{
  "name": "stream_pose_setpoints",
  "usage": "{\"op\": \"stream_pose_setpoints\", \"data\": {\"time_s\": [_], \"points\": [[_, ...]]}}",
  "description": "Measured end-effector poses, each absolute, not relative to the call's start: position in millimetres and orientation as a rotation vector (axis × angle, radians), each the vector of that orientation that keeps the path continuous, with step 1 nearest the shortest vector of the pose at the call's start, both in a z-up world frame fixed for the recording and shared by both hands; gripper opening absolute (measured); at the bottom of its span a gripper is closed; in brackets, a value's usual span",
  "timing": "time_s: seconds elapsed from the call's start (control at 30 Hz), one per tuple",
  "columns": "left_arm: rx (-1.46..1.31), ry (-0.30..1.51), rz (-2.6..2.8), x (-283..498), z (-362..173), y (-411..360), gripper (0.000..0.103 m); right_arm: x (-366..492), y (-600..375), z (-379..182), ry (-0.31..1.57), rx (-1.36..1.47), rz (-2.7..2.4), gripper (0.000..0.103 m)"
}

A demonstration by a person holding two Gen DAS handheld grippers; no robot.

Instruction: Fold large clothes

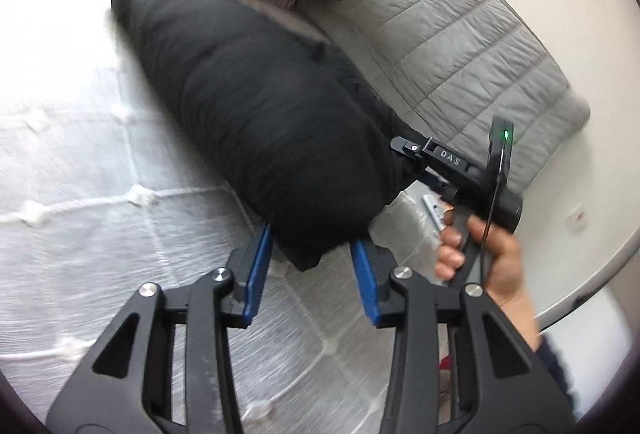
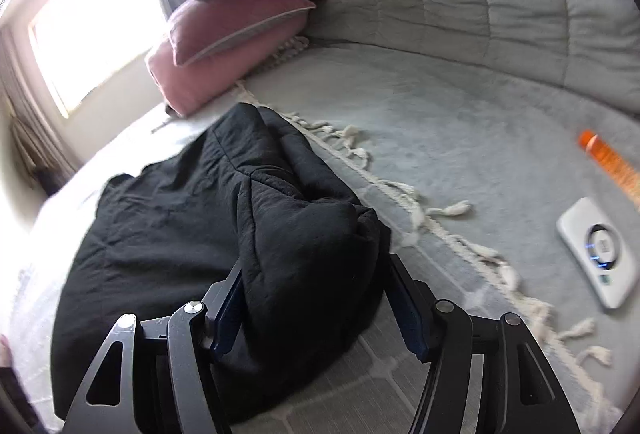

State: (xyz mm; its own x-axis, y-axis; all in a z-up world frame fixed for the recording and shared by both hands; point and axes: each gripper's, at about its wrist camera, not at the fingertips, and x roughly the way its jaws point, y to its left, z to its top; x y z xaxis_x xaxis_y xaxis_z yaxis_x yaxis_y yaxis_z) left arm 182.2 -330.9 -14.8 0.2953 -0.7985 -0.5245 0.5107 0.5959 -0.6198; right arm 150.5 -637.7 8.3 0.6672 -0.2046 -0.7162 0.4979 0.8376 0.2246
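Left gripper (image 1: 314,266), lower centre, is clamping one end of the black padded garment (image 1: 256,122). Right gripper (image 2: 316,298), lower centre, is clamping a bunched fold of the same garment on the white blanket (image 2: 432,234).

The big bed (image 2: 420,122) has a white throw (image 2: 400,350) with tassels over it. On it lie a black coat (image 2: 192,226), pink pillows (image 2: 224,46) at 11 o'clock, and — at 3 o'clock — a white gadget (image 2: 596,254) and an orange tube (image 2: 610,162).

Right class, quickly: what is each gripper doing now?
Left gripper: closed on the black garment.
Right gripper: closed on a bunched fold of it.
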Motion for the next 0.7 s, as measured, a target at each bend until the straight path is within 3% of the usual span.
{"op": "stream_pose_setpoints", "data": {"time_s": [0.33, 0.47, 0.7], "points": [[-0.351, 0.961, -0.773, 182, -3, -263, 0.041, 124, -654, 24, 0.833, 0.529, -0.682, 0.070], [-0.340, 0.955, -0.735, 172, 8, -233, 0.041, 117, -617, 49, 0.759, 0.403, -0.815, 0.070], [-0.321, 0.974, -0.670, 171, 8, -195, 0.041, 173, -491, 44, 0.757, 0.053, -0.466, 0.069]]}}
